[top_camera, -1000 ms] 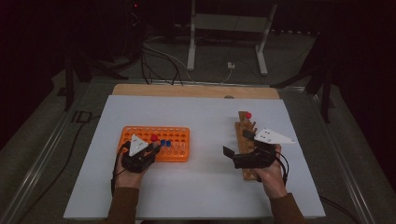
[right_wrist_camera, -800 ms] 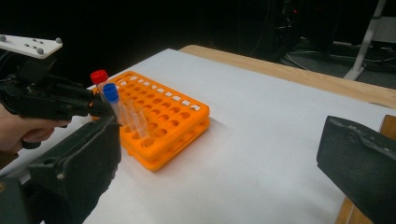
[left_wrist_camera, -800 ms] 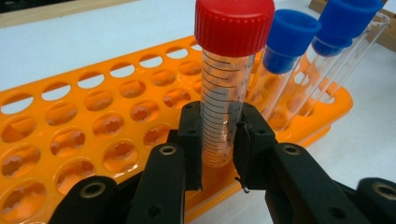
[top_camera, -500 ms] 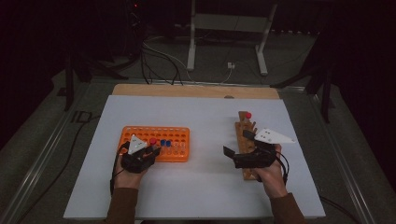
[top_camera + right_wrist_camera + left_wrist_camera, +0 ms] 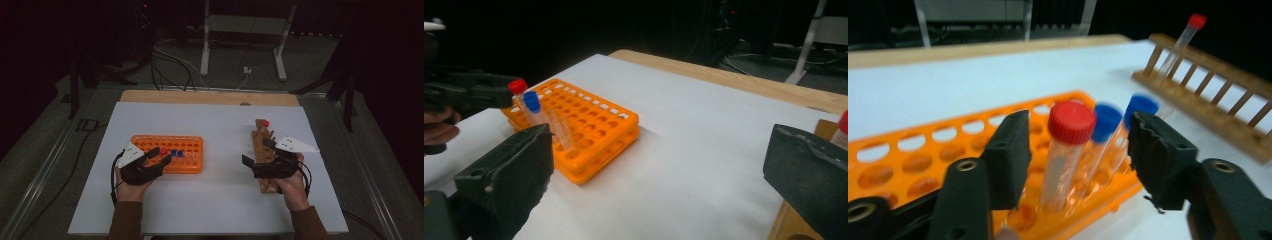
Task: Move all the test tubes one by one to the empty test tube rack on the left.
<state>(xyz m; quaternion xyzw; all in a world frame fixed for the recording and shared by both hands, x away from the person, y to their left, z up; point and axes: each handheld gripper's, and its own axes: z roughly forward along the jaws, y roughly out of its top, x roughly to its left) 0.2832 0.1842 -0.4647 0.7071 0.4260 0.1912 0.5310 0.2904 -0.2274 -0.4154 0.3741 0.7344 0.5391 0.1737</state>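
Note:
An orange tube rack (image 5: 187,148) lies on the left of the white mat. In it a red-capped tube (image 5: 1071,122) stands upright next to two blue-capped tubes (image 5: 1108,117). My left gripper (image 5: 1080,145) is open, one jaw on each side of the red-capped tube with a gap at both. In the high view this gripper (image 5: 160,155) sits at the rack's near left corner. My right gripper (image 5: 256,151) hovers wide open over the near part of a wooden rack (image 5: 260,135), nothing between its jaws (image 5: 664,155). Another red-capped tube (image 5: 265,123) stands at that rack's far end.
The white mat (image 5: 220,120) lies on a wooden table whose edge (image 5: 200,96) shows at the back. Beyond it are cables and a metal stand's legs (image 5: 240,45) on a dark floor. The orange rack (image 5: 599,125) has many vacant holes.
My left hand has shifted slightly to the left while the red-capped tube stays between its jaws. The right gripper has not moved.

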